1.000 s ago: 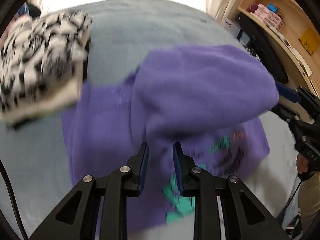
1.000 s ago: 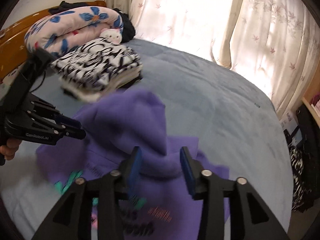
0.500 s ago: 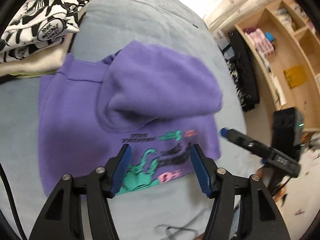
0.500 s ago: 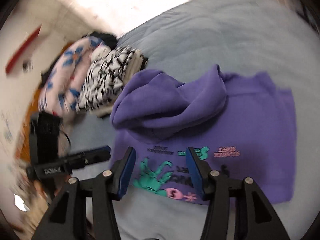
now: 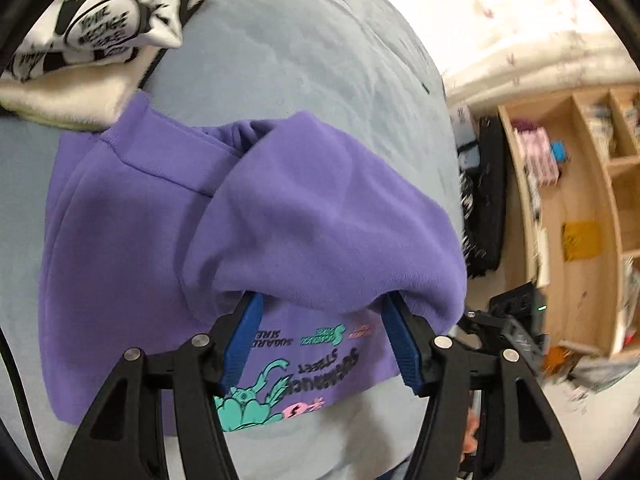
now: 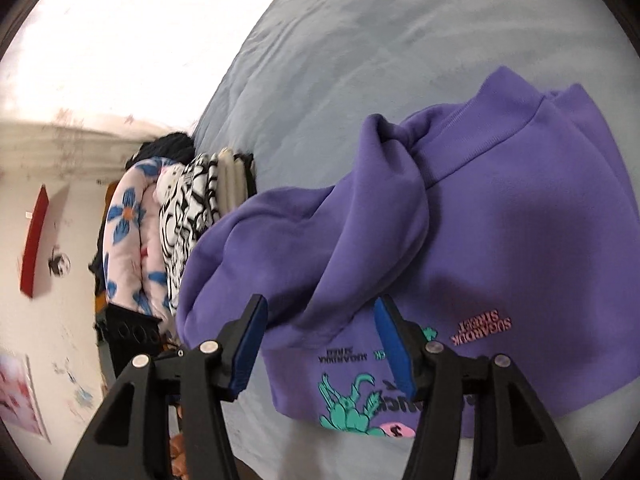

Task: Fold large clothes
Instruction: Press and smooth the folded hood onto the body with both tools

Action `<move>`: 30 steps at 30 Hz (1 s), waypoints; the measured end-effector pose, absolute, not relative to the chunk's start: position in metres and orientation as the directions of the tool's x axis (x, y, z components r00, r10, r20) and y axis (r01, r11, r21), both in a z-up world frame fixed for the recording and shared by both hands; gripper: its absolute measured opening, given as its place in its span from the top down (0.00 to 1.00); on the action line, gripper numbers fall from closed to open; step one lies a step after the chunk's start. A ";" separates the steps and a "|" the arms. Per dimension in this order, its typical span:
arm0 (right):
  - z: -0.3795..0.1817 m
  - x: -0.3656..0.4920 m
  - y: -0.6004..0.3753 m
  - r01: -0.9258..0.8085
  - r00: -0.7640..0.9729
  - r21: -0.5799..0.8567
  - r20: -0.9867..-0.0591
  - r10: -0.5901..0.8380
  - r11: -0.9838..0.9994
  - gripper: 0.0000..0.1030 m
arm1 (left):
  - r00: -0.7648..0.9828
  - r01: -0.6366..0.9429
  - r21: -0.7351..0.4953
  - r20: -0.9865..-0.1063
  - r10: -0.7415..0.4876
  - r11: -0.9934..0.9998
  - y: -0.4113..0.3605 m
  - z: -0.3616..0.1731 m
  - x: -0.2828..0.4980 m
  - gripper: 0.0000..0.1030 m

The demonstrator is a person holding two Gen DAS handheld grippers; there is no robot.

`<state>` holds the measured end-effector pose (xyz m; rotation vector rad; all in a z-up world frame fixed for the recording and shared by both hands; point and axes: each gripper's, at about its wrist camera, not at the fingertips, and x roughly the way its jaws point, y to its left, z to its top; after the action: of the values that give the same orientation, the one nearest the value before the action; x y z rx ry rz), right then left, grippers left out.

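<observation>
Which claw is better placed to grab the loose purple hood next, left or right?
Right, probably. The right claw is open with the hoodie's hood edge bunched between its fingers; the left claw only frames it.

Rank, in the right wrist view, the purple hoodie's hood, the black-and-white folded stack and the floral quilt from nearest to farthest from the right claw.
1. Hood: bunched between the open right claw fingers.
2. Black-and-white folded stack: beyond the hood, to the left.
3. Floral quilt: farther left, behind the stack.
</observation>
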<state>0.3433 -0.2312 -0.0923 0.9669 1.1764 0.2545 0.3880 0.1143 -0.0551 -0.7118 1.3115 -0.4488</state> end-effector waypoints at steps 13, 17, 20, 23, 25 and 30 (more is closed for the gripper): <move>-0.119 0.368 -0.230 0.390 0.381 0.743 -0.668 0.639 0.544 0.45 | 0.290 -0.097 -0.760 -0.639 -0.712 0.642 0.146 -0.060 0.386 0.40; -0.128 0.375 -0.222 0.402 0.354 0.730 -0.680 0.642 0.552 0.45 | 0.261 -0.117 -0.753 -0.652 -0.712 0.647 0.144 -0.072 0.393 0.35; -0.136 0.378 -0.214 0.406 0.323 0.721 -0.687 0.650 0.561 0.45 | 0.221 -0.167 -0.755 -0.655 -0.722 0.634 0.141 -0.090 0.400 0.33; -0.141 0.381 -0.208 0.390 0.313 0.711 -0.700 0.642 0.585 0.45 | 0.176 -0.184 -0.748 -0.664 -0.727 0.638 0.133 -0.108 0.406 0.33; -0.142 0.383 -0.205 0.363 0.329 0.712 -0.701 0.633 0.601 0.45 | 0.151 -0.192 -0.742 -0.669 -0.728 0.642 0.126 -0.118 0.409 0.34; -0.127 0.388 -0.190 0.191 0.360 0.656 -0.739 0.569 0.731 0.69 | 0.151 -0.136 -0.698 -0.716 -0.681 0.704 0.109 -0.127 0.417 0.48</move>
<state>0.3882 -0.1898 -0.1269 0.7535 1.2054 0.2756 0.4166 0.1089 -0.1266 -0.7382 1.3904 -0.4473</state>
